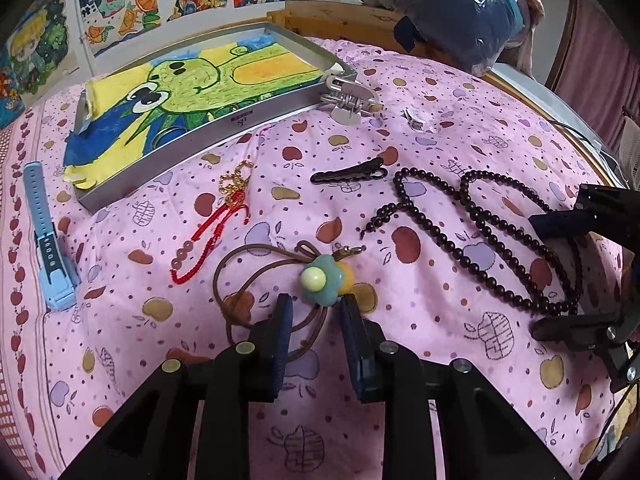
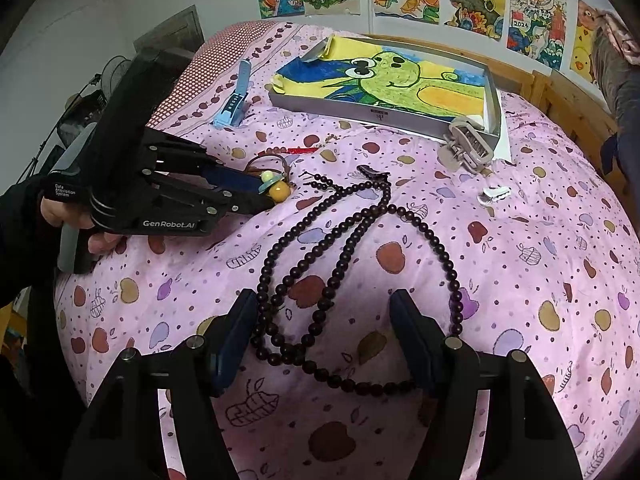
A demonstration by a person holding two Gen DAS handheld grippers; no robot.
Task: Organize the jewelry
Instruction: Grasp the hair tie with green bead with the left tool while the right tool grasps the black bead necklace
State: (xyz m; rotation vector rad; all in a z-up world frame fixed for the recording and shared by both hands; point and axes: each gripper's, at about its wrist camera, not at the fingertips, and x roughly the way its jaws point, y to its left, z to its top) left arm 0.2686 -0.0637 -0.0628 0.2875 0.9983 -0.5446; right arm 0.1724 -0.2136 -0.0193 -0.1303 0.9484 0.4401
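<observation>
Jewelry, assorted, loose on a pink bedspread. Left tongs: jaws partly open, nothing gripped, straddling a brown cord necklace just below its flower pendant. Pendant looks hard, smooth and probably slippery; cord is limp, so take hold at the cord beside the pendant. Right tongs: wide open, empty, either side of a dark bead necklace; long, floppy, likely to trail, best pinched across bunched strands. Beyond: red string charm, black hair clip, claw clip, blue watch strap, grey tray.
</observation>
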